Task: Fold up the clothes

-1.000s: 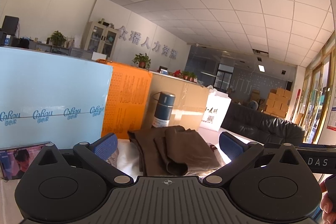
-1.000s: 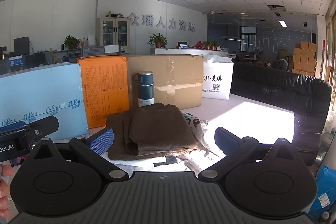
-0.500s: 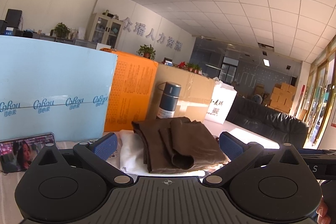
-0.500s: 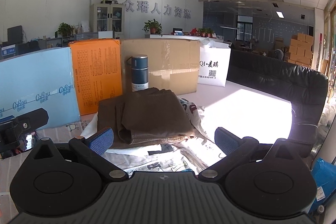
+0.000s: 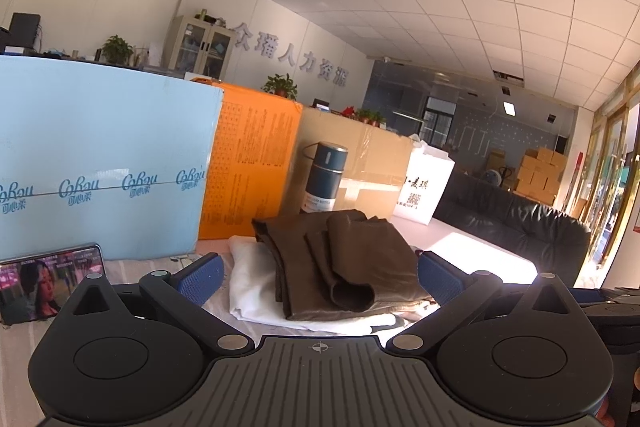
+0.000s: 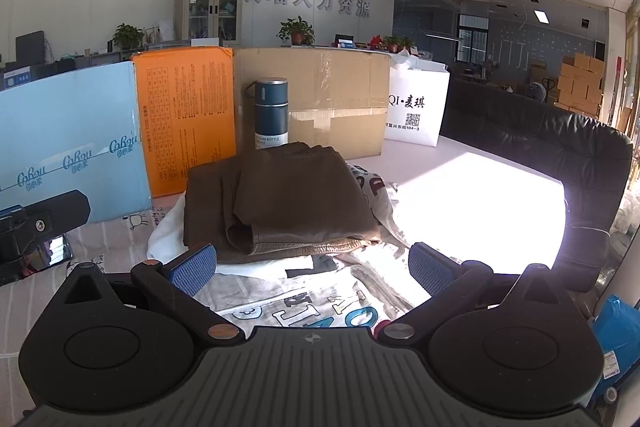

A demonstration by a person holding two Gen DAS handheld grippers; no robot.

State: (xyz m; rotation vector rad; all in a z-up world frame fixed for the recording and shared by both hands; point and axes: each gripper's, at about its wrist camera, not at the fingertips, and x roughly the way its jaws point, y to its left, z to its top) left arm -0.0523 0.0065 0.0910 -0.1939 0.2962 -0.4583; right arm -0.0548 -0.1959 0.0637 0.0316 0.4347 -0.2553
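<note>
A folded brown garment [image 5: 340, 263] lies on a white garment [image 5: 256, 291] on the table, straight ahead in the left wrist view. It also shows in the right wrist view [image 6: 288, 199], lying on a pile of white and printed clothes [image 6: 320, 303]. My left gripper [image 5: 318, 279] is open and empty, just short of the brown garment's near edge. My right gripper [image 6: 312, 267] is open and empty, above the printed clothes in front of the brown garment. The left gripper's body [image 6: 36, 227] shows at the left edge of the right wrist view.
Behind the clothes stand a light blue box [image 5: 100, 163], an orange box [image 5: 248, 163], a cardboard box [image 6: 320, 99], a dark blue bottle [image 6: 271, 115] and a white bag [image 6: 416, 107]. A phone [image 5: 44, 281] leans at the left. A black sofa [image 6: 560, 155] lies to the right.
Both grippers have risen and tilted down a little, so the clothes sit lower and closer in view. The brown garment has not moved. Both stay open.
</note>
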